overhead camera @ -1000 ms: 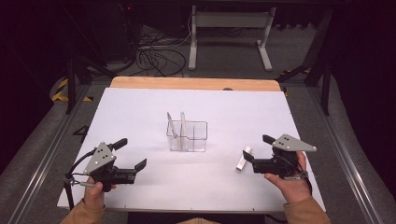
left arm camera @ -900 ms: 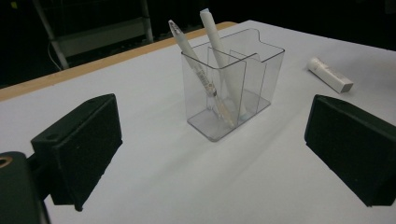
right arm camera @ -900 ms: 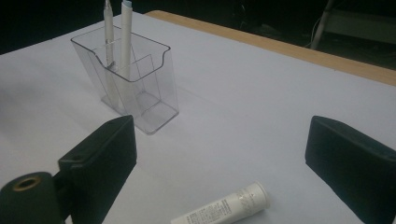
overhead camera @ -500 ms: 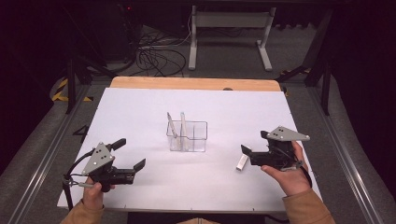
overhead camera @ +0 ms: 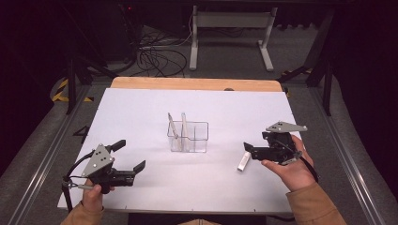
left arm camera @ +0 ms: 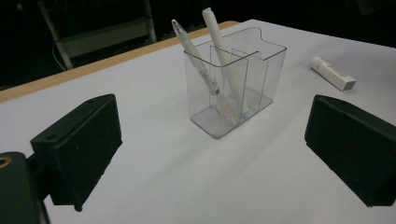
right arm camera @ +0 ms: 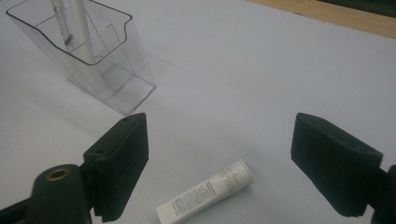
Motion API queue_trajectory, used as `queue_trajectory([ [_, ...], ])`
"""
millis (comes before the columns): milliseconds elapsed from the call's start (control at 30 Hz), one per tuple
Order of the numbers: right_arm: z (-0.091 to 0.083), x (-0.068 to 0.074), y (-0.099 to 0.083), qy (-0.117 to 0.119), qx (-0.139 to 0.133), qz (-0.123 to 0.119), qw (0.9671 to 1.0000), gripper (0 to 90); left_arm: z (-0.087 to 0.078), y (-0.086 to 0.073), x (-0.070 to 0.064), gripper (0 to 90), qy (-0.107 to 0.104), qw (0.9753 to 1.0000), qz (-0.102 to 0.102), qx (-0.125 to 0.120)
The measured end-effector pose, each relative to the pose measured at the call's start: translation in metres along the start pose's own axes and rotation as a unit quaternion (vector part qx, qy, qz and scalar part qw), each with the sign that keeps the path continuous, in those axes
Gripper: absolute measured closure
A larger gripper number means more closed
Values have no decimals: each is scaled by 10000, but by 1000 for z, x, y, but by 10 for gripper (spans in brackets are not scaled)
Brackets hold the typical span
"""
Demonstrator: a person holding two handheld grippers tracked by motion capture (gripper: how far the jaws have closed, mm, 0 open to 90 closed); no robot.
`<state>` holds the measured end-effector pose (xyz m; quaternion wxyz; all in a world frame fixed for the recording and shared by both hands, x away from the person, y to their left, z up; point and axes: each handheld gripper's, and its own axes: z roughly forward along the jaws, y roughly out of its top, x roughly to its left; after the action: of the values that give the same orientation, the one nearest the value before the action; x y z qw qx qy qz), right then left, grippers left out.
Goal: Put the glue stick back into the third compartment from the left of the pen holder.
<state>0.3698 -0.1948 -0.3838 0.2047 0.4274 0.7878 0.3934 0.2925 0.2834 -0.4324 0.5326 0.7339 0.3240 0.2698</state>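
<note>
the small white tube [right arm camera: 205, 195] lay flat on the white table [overhead camera: 141, 117], right of the clear organizer [overhead camera: 188, 137], between the right gripper [overhead camera: 249, 148]'s spread jaws, looking light, stiff and slippery, best pinched mid-barrel, while the left gripper [overhead camera: 129, 154] gaped empty.
</note>
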Motion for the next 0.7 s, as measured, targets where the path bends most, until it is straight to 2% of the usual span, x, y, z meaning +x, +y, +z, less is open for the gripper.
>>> queue_trajectory([
  [100, 3, -1, 2, -43, 69, -8, 10000, 200, 0, 0, 0, 45, -2, 10000, 8, 1],
  [300, 9, -3, 2, -2, 170, 103, 9998, 205, 0, 0, 0, 46, -8, 10000, 18, 1],
  [367, 11, -4, 3, -53, 254, 157, 9995, 225, 0, -1, 0, 46, -22, 10000, 43, 38],
  [467, 14, -6, 3, -34, 342, 531, 9980, 269, 0, -1, -1, 46, -38, 10000, 46, 47],
  [567, 18, -9, 6, 4, 640, 894, 9939, 304, 0, -1, -1, 46, -48, 10000, 41, 51],
  [700, 23, -11, 8, -15, 962, 1138, 9888, 348, 0, -2, -1, 46, -50, 10000, 32, 48],
])
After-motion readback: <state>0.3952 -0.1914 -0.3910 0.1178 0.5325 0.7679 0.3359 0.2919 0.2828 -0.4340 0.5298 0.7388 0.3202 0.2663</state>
